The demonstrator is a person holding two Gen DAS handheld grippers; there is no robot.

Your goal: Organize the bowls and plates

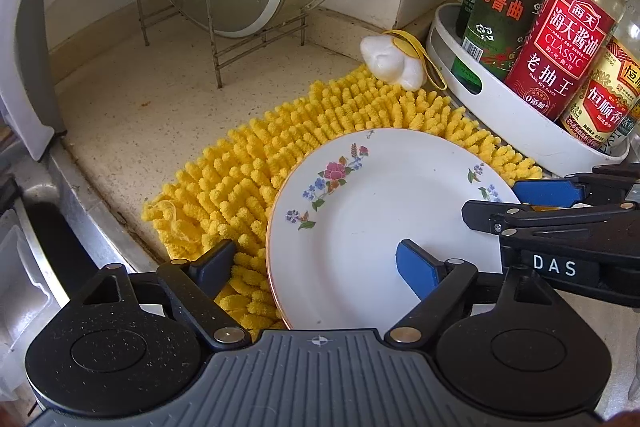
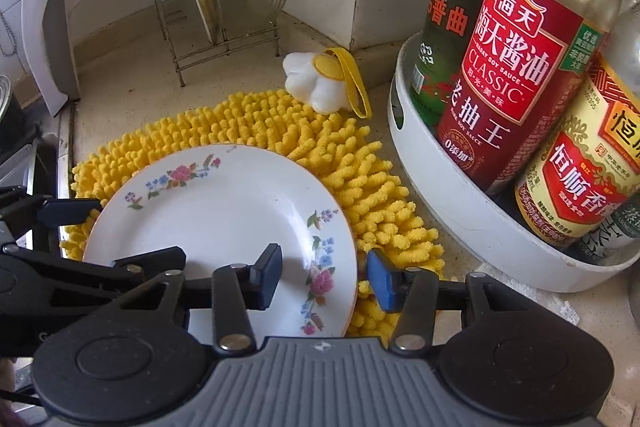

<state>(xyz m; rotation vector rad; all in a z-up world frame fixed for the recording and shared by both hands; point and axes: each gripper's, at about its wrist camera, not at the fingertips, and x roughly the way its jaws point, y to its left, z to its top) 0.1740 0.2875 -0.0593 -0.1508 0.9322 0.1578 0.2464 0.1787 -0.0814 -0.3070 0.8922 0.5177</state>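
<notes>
A white plate with flower prints [image 1: 360, 219] lies on a yellow shaggy mat [image 1: 248, 187] on the counter; it also shows in the right wrist view [image 2: 216, 211]. My left gripper [image 1: 316, 267] is open, its jaws standing either side of the plate's left rim, one over the mat, one over the plate. My right gripper [image 2: 324, 279] is open and straddles the plate's right rim, one finger over the plate, the blue pad [image 2: 382, 281] outside on the mat. Each gripper shows in the other's view, the right gripper [image 1: 560, 203] at the plate's right edge and the left gripper [image 2: 68, 211] at its left edge.
A white round tray [image 1: 500, 111] holds several sauce bottles [image 1: 560, 47] at the right, close to the plate. A wire rack [image 1: 224, 27] with glass pot lids stands at the back. A white and yellow sponge [image 1: 394, 61] lies behind the mat. A sink edge [image 1: 80, 203] runs at the left.
</notes>
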